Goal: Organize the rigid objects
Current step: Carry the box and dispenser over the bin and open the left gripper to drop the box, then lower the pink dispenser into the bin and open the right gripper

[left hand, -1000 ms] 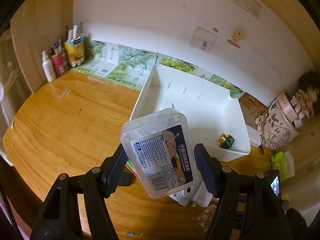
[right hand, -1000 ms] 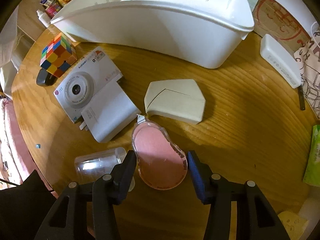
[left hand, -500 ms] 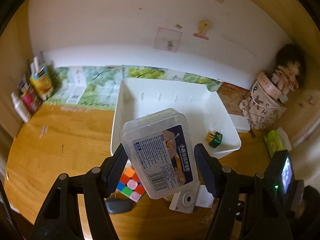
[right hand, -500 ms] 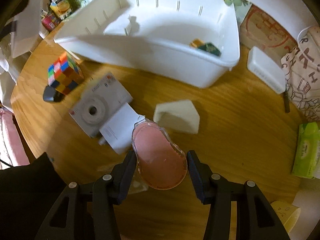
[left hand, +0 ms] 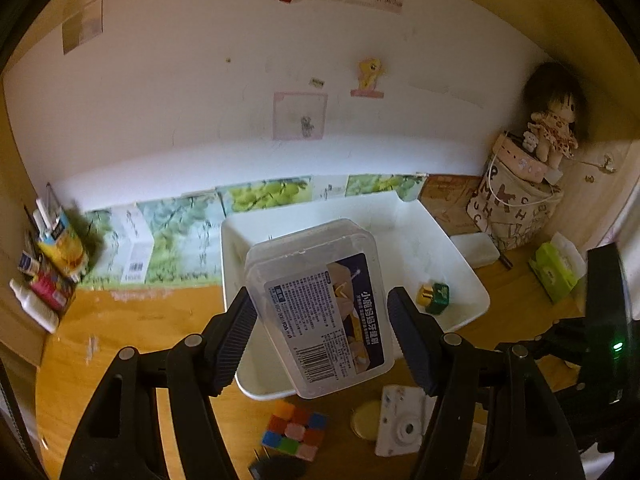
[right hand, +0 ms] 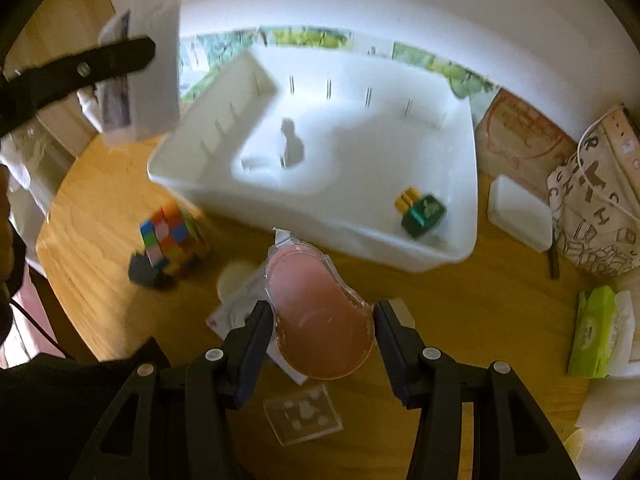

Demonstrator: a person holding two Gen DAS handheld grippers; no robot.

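My left gripper (left hand: 322, 330) is shut on a clear plastic box with a blue label (left hand: 320, 306), held in the air above the near left corner of the white bin (left hand: 466, 276). My right gripper (right hand: 322, 322) is shut on a pink clear-cased object (right hand: 316, 312), lifted above the table in front of the bin (right hand: 456, 196). The bin holds a small green and gold box (right hand: 422, 211). The left gripper with its box also shows at the upper left of the right wrist view (right hand: 136, 68).
On the wooden table lie a colourful puzzle cube (right hand: 172, 240), a white instant camera (left hand: 402, 420), a clear square case (right hand: 304, 414), a white flat box (right hand: 520, 212), a green tissue pack (right hand: 592, 332) and a patterned bag (right hand: 600, 200). Bottles (left hand: 48, 276) stand at the far left.
Both grippers have risen with their objects. The left view has swung right over the bin. The right gripper has lifted the pink object off the table towards the bin.
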